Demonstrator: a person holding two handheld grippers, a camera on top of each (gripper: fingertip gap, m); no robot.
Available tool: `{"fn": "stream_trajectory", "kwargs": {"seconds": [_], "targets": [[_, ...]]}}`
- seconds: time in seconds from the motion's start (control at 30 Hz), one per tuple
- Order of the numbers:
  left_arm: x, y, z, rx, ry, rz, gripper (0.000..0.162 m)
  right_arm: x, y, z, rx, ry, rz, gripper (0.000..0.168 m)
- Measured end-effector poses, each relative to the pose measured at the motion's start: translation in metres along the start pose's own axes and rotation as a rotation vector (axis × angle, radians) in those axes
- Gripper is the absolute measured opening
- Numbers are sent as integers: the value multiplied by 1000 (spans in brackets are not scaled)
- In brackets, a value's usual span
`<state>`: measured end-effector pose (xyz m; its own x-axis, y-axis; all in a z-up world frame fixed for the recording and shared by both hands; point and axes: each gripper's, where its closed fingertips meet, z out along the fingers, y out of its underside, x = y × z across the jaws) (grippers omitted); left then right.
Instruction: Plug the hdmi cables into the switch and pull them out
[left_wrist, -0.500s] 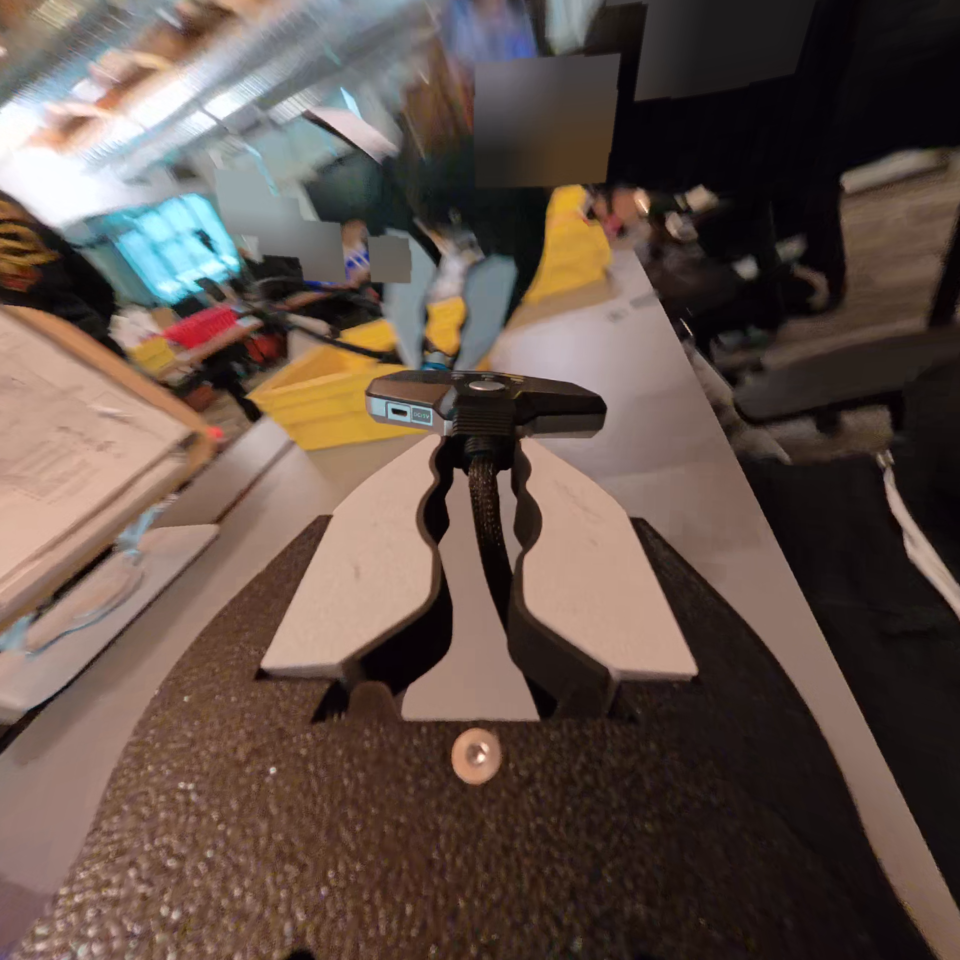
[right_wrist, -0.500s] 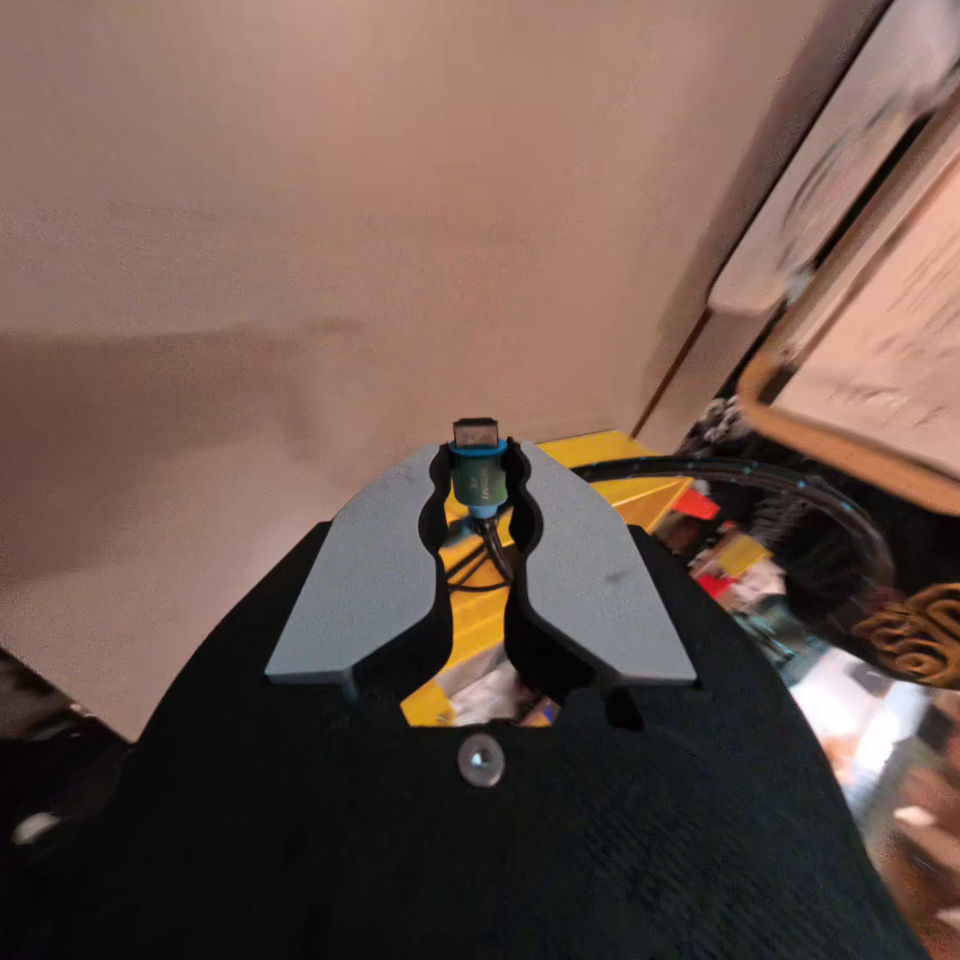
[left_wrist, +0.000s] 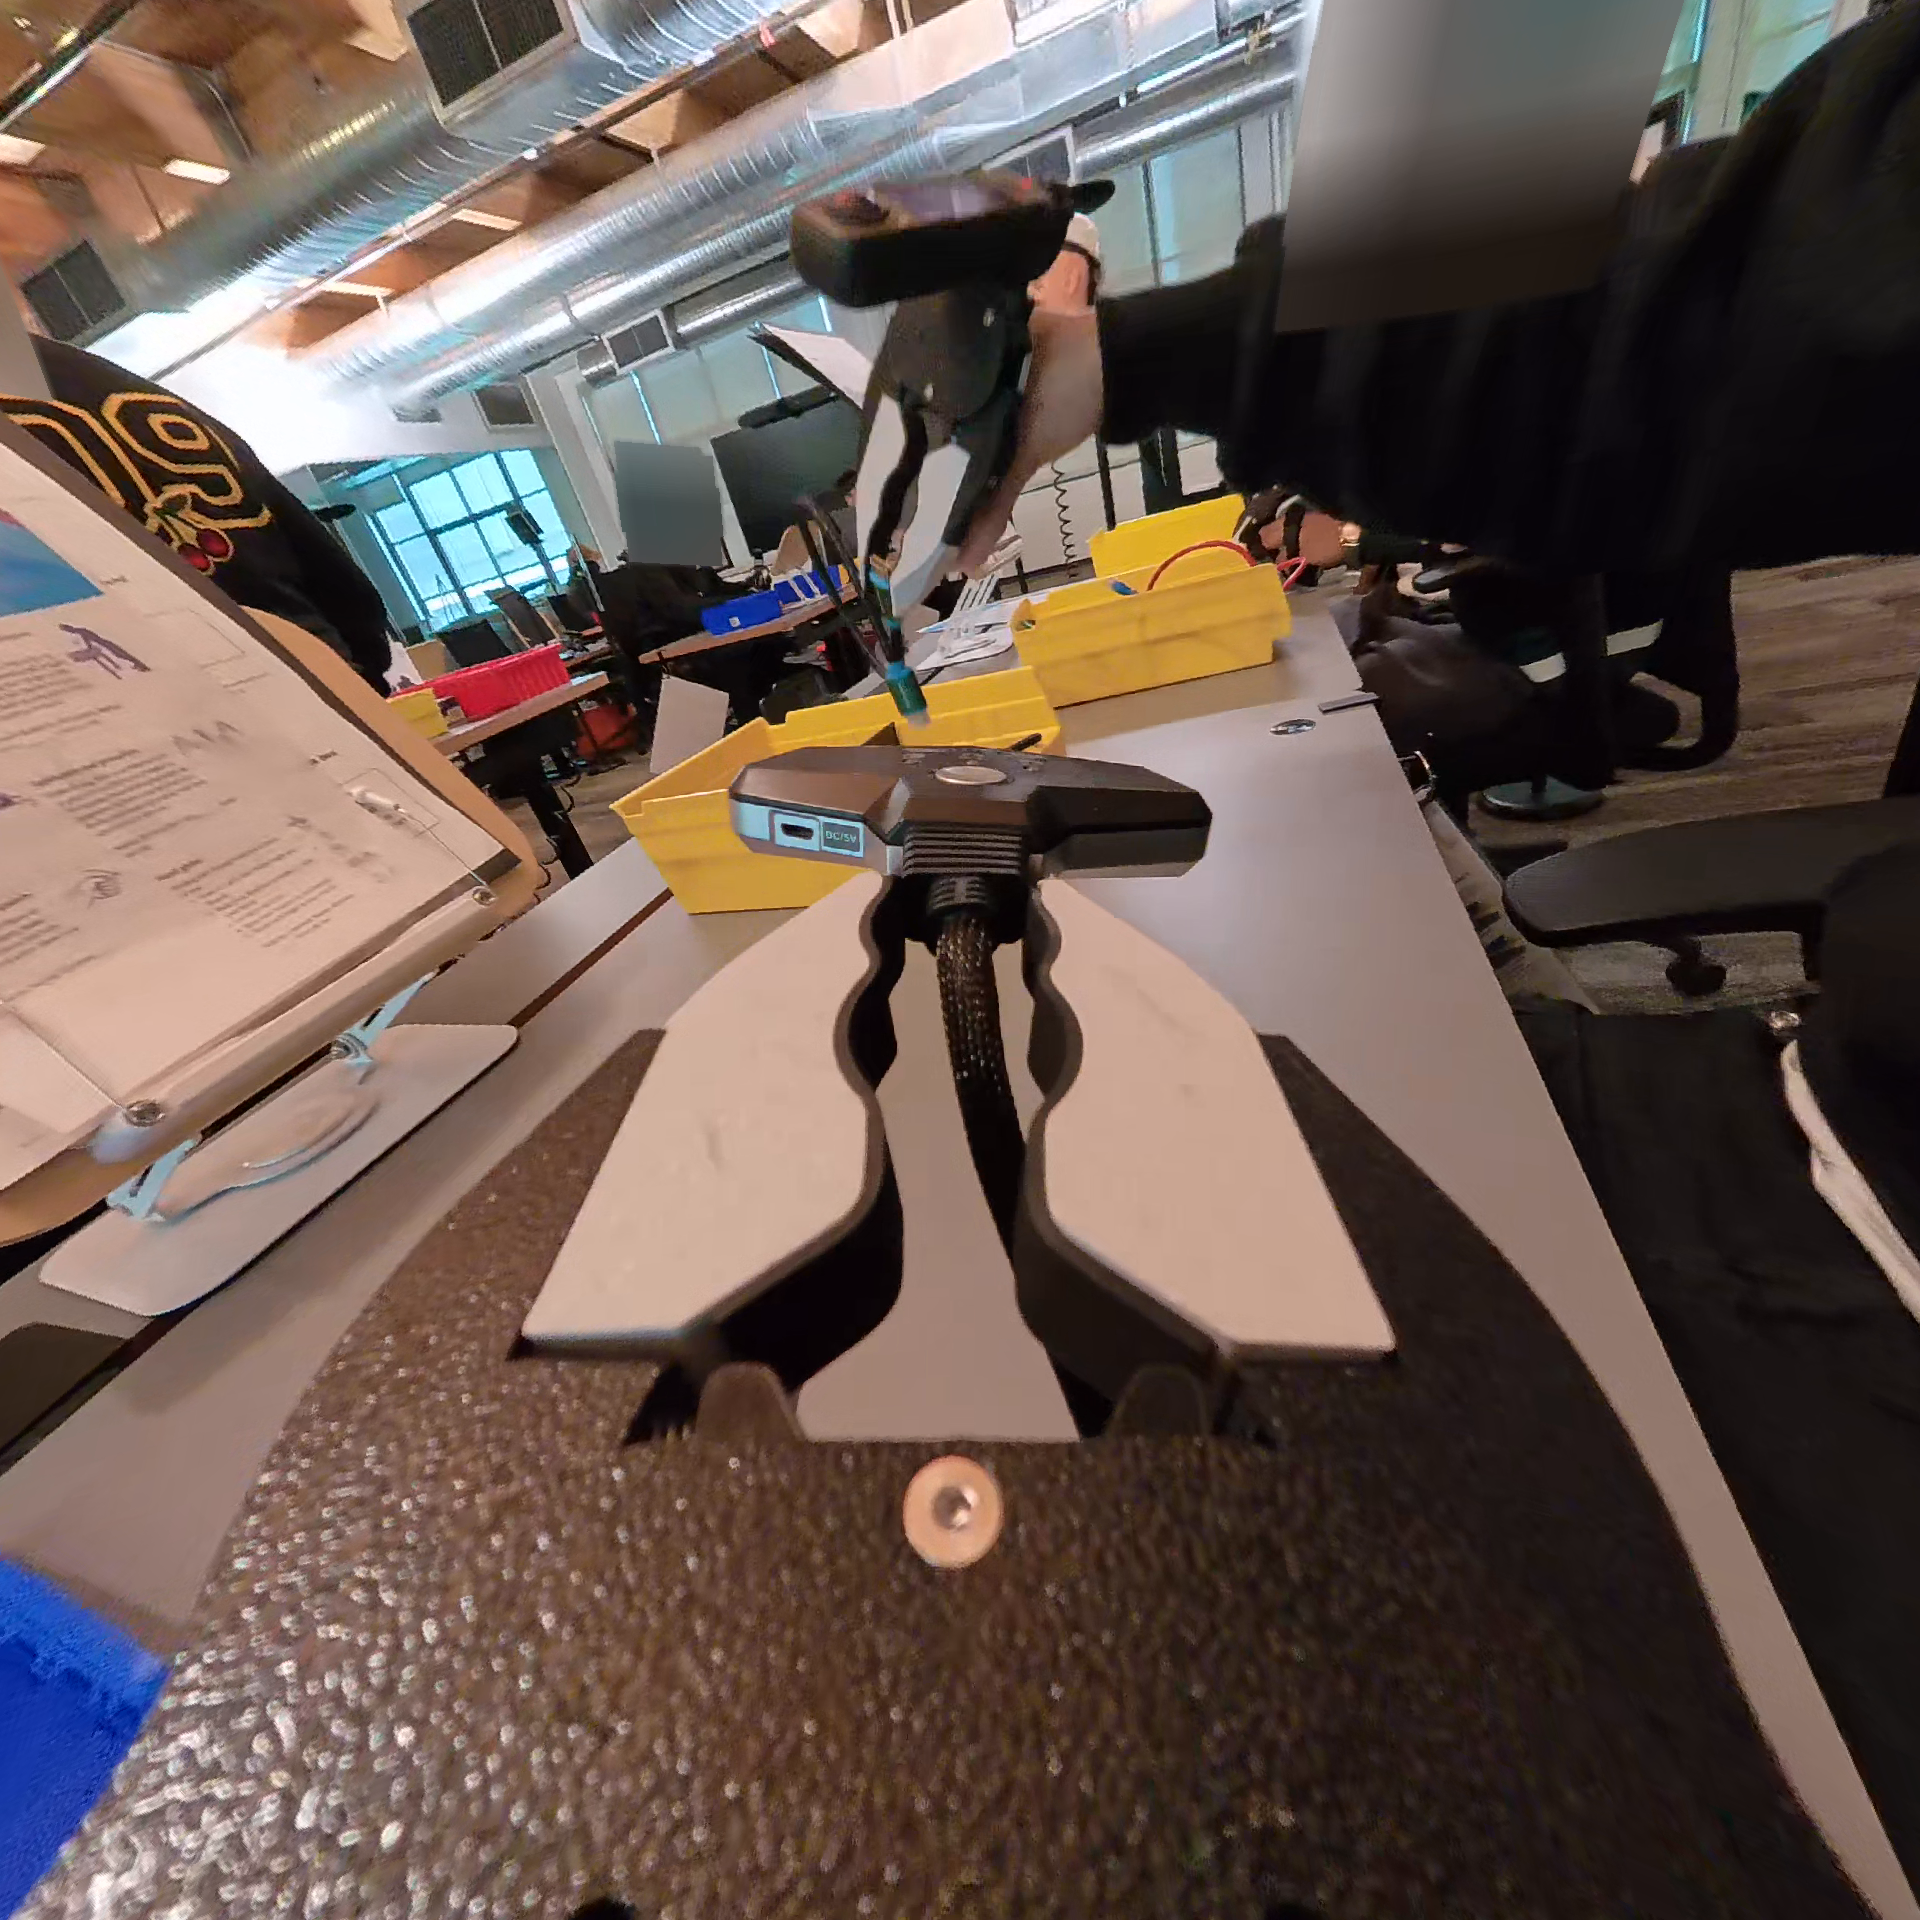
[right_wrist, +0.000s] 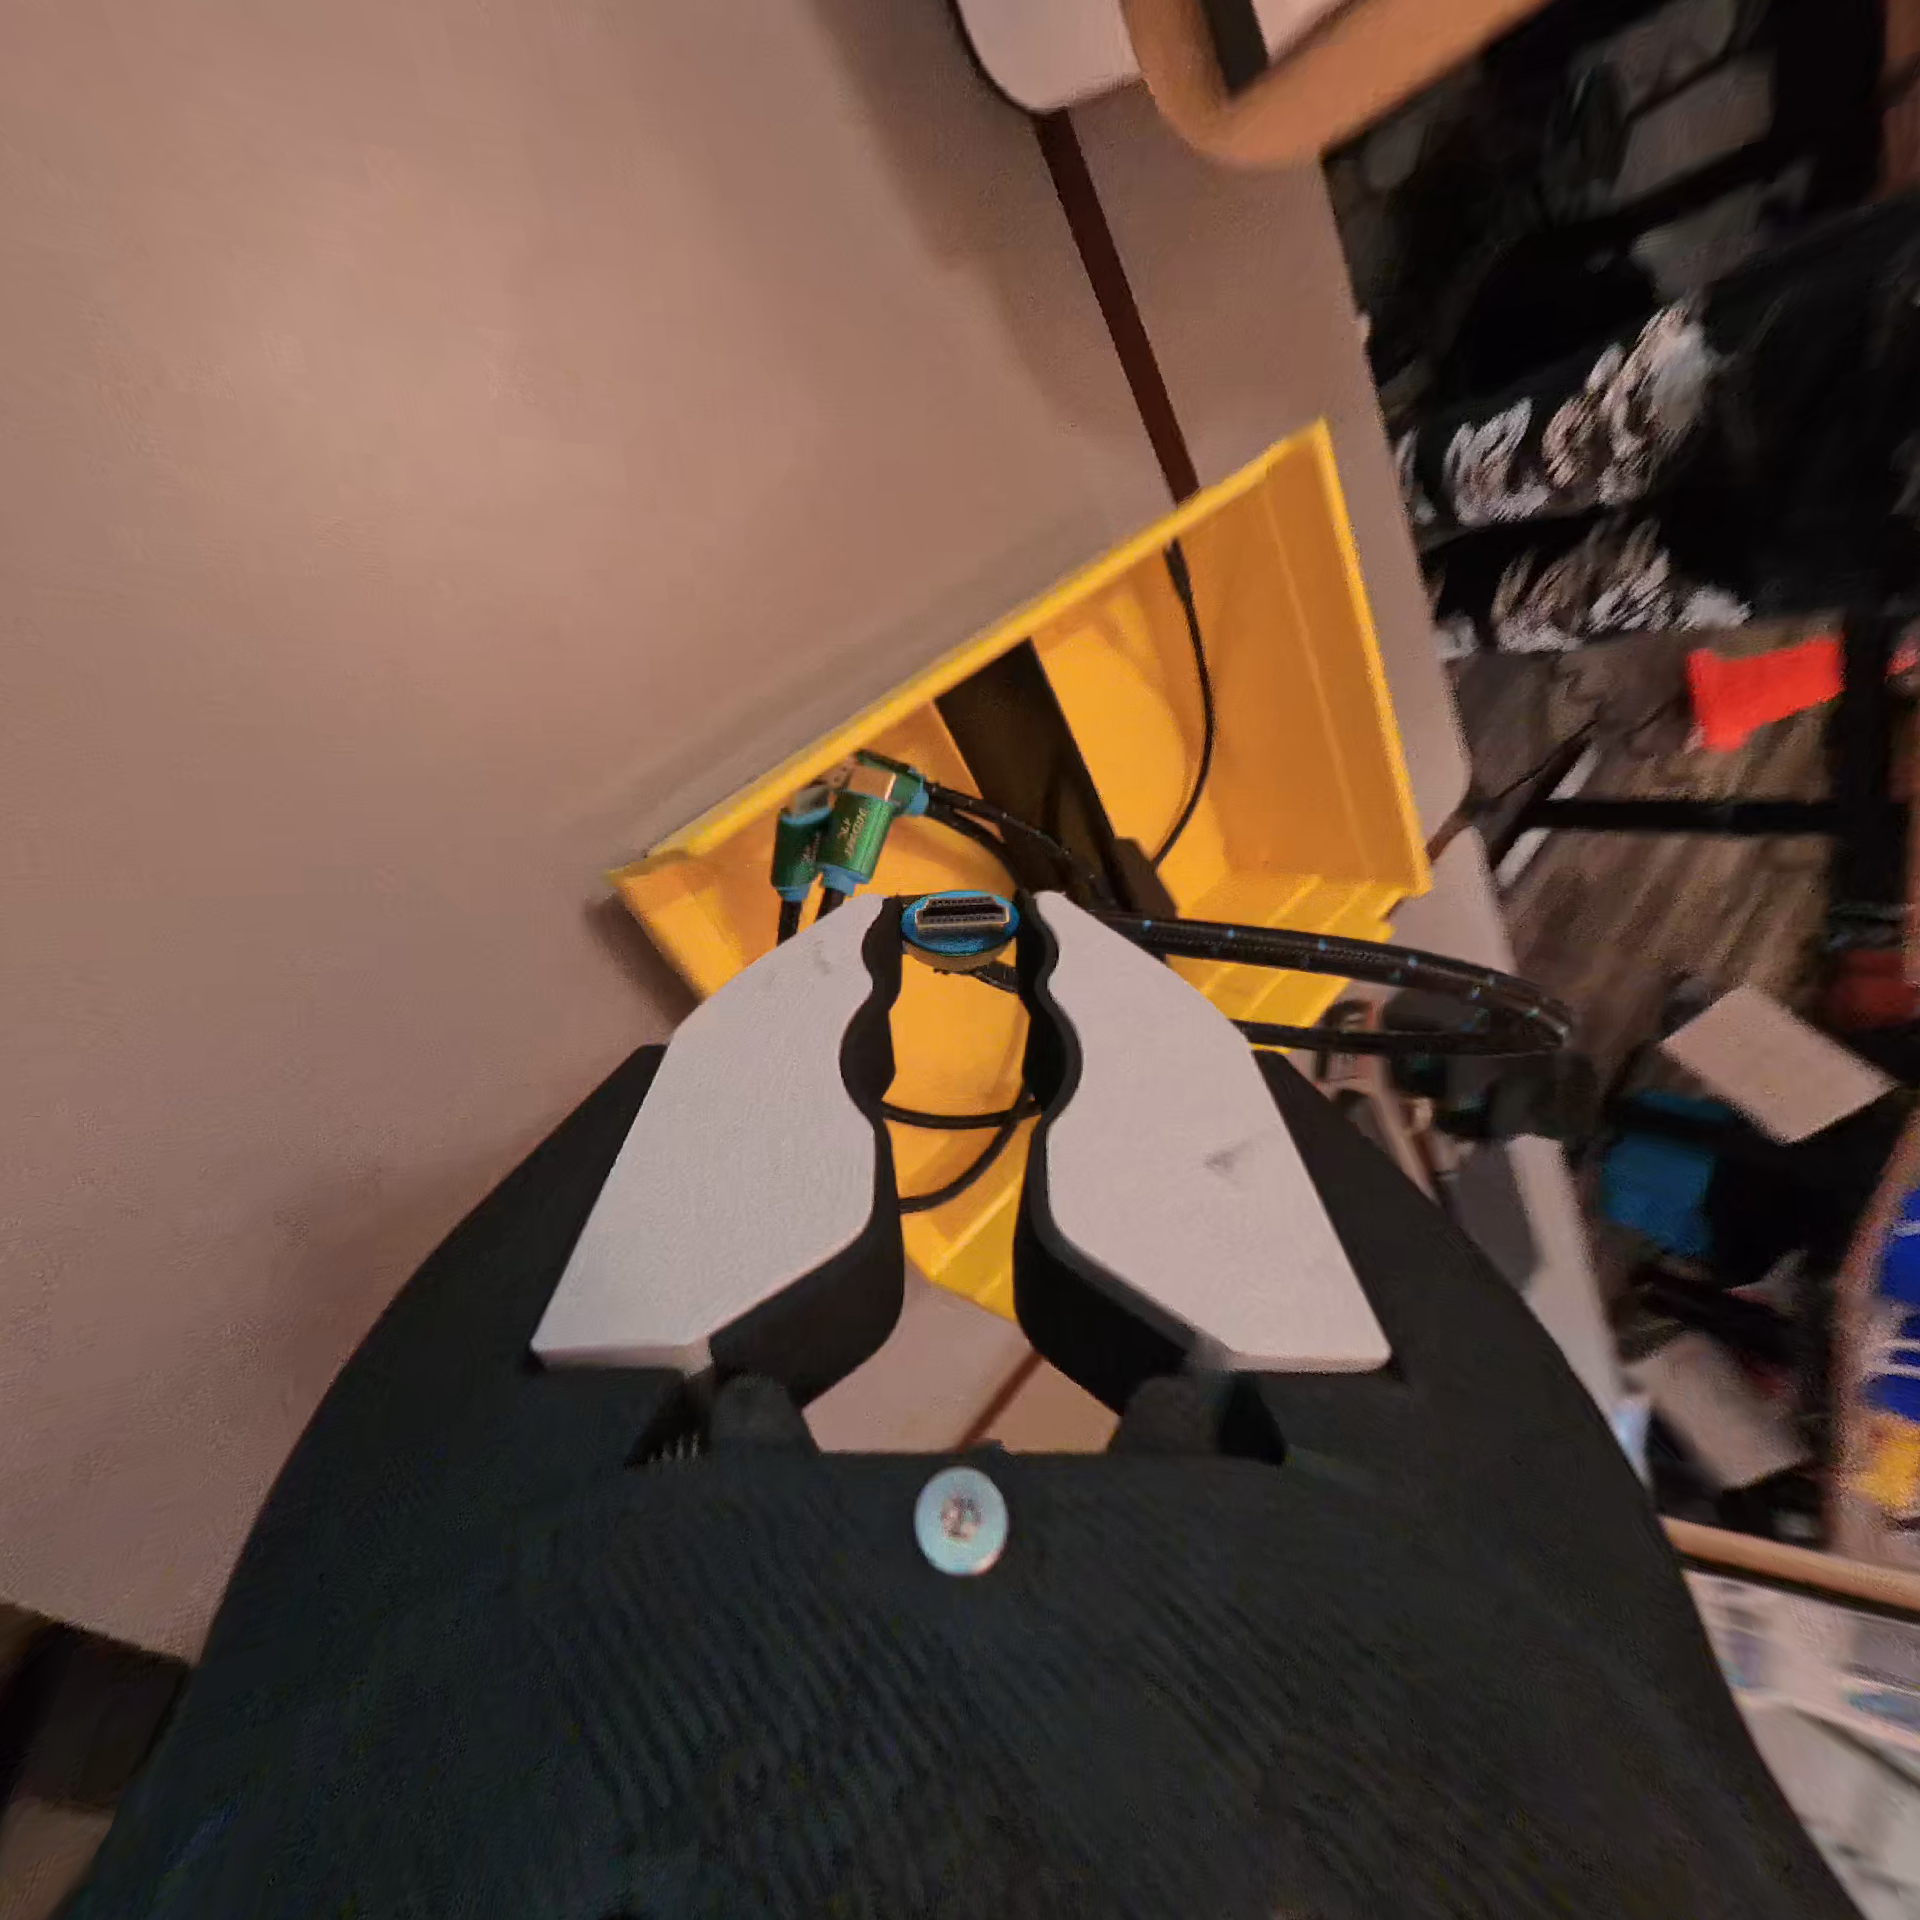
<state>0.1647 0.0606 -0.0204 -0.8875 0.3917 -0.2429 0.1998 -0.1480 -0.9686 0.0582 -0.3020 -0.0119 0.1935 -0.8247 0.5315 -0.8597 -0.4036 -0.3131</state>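
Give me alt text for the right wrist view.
The right gripper is shut on an HDMI plug whose metal end faces the camera, above a yellow bin holding two more green plugs.

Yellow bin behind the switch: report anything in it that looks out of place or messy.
Two green HDMI plugs lie propped against the yellow bin wall, cables looped loosely and one braided loop spilling over the rim. Untidy, but nothing looks damaged.
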Motion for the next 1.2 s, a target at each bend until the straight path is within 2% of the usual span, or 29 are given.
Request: {"fn": "stream_trajectory", "kwargs": {"seconds": [0.2,0.27,0.33,0.37,0.4,0.47,0.5,0.53,0.6,0.67,0.73,0.8,0.87,0.93,1.0,1.13,1.2], "targets": [[7,10,12,-17,38,-15,21,32,45,63,73,-6,335,21],[8,12,13,-26,41,-17,21,24,44,80,146,-86,441,23],[6,14,13,-26,35,-24,21,24,44,90,170,-116,571,63],[5,15,13,-25,32,-30,21,30,45,89,167,-93,596,74],[4,16,13,-25,27,-35,21,36,42,83,187,-60,605,76],[1,19,14,-21,14,-42,21,40,20,61,290,-50,630,77],[0,20,15,-16,9,-45,21,28,0,47,362,-113,630,79],[0,20,18,-7,1,-42,21,7,-25,34,446,-225,632,86],[2,18,24,14,2,-23,21,-63,-80,-1,599,-602,633,106],[9,14,32,33,20,-6,21,-143,-120,-39,661,-1017,629,99],[17,5,40,68,34,34,21,-212,-142,-69,641,-1366,593,82],[27,-5,45,105,53,78,21,-252,-160,-79,627,-1508,586,82],[35,-11,46,116,74,118,21,-263,-177,-95,720,-1607,588,78],[33,-10,46,84,36,170,21,-262,-184,-116,794,-1735,577,53],[30,-5,44,42,17,214,21,-268,-186,-105,762,-1662,541,28],[19,16,49,-126,-47,221,22,-264,-180,-83,706,-1500,497,24],[14,0,51,-82,-114,162,30,-248,-177,-77,744,-1406,493,24]]}}
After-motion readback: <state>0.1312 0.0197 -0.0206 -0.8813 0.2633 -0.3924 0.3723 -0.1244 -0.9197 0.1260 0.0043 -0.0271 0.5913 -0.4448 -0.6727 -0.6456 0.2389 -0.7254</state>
